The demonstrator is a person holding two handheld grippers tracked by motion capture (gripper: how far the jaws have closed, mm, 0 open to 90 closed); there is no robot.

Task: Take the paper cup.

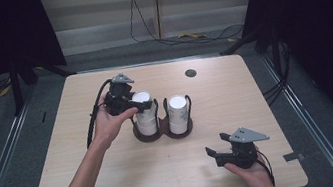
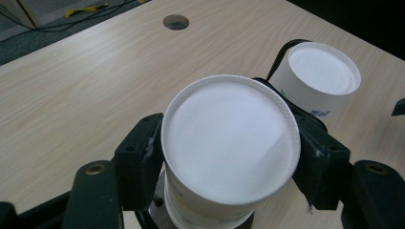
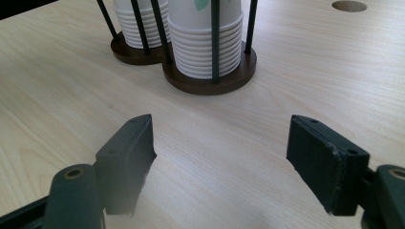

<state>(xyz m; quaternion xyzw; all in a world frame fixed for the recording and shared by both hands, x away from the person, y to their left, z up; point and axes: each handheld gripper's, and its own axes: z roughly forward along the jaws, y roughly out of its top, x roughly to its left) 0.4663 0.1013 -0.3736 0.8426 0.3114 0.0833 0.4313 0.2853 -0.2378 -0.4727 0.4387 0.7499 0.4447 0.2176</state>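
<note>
Counter (image 1: 118, 182), light wood grain, rounded corners, fills the middle of the high view; dark floor and rails on all sides. A round cable hole (image 1: 190, 73) sits in the upper middle of the top, well apart from everything else.

Cup holder (image 1: 162, 129) — dark double base with thin black rods — stands at centre frame. It carries 2 stacks of white paper cups set upside down: left stack (image 1: 145, 114) and right stack (image 1: 178, 112), just beside each other.

Left gripper (image 1: 140, 106) is at the top of the left stack, held by the left hand (image 1: 109, 125), forearm coming in from the bottom left. In the left gripper view the top cup (image 2: 231, 148) sits between the 2 jaws, both pads pressed against its sides just under the rim — closed on that cup. The right stack's top shows at upper right of that view.

Right gripper (image 1: 218, 152) is low in the lower right of the high view, near the counter's front edge, held by the right hand (image 1: 253, 173). Jaws spread wide, nothing between them; in the right gripper view bare wood lies between the pads and the holder stands farther off at the top.

Open room: broad bare surface left of the holder, along the front edge, and across the upper right.
</note>
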